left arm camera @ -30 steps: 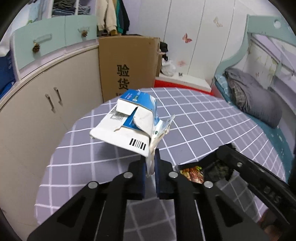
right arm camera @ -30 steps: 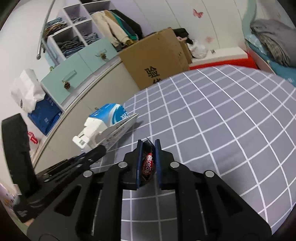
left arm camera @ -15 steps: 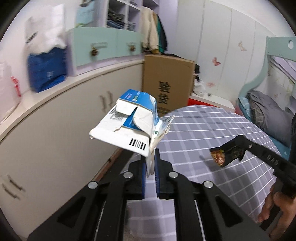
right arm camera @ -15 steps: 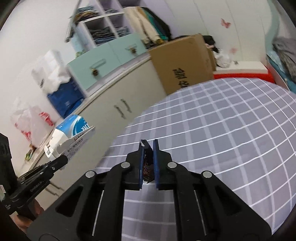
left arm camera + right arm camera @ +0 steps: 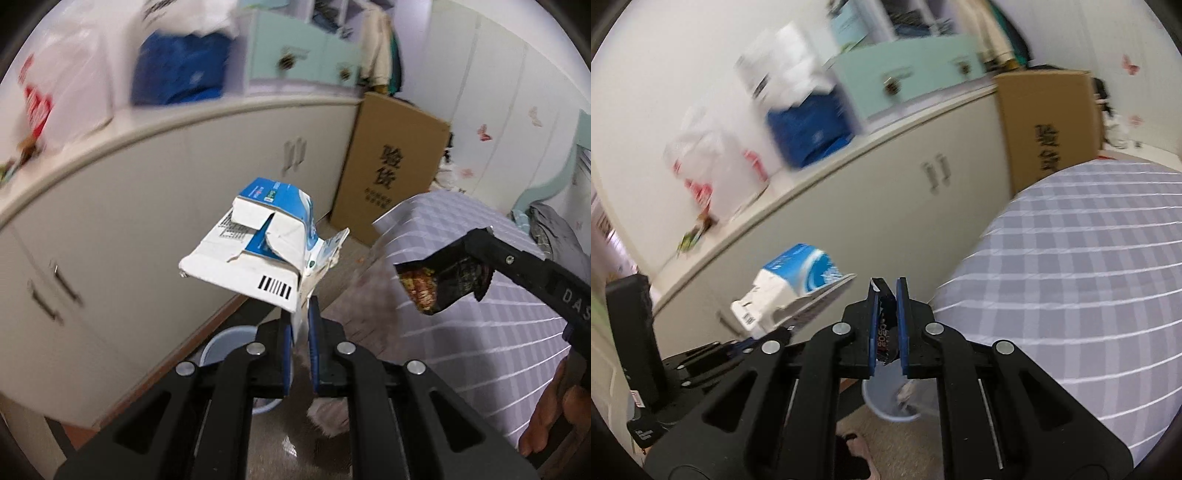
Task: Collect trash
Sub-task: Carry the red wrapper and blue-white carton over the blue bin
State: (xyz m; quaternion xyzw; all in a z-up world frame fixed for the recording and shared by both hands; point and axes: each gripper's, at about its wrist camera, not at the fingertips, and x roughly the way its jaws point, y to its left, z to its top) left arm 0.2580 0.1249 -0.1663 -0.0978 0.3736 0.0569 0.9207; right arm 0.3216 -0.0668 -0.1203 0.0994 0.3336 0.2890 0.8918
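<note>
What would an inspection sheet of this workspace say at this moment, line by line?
Surface: round table with grey checked cloth.
Job's things: flattened blue-and-white carton; dark snack wrapper; pale blue bin on the floor below.
Clutter: cardboard box; plastic bags on the cabinet top.
Grippers: left gripper shut on the carton; right gripper shut on the wrapper.
Cables: nothing seen.
Surroundings: white cabinets; bed.

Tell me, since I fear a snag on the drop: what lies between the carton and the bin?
In the left wrist view, only the left gripper, shut on the carton, crosses that stretch; the bin sits on the floor below.
</note>
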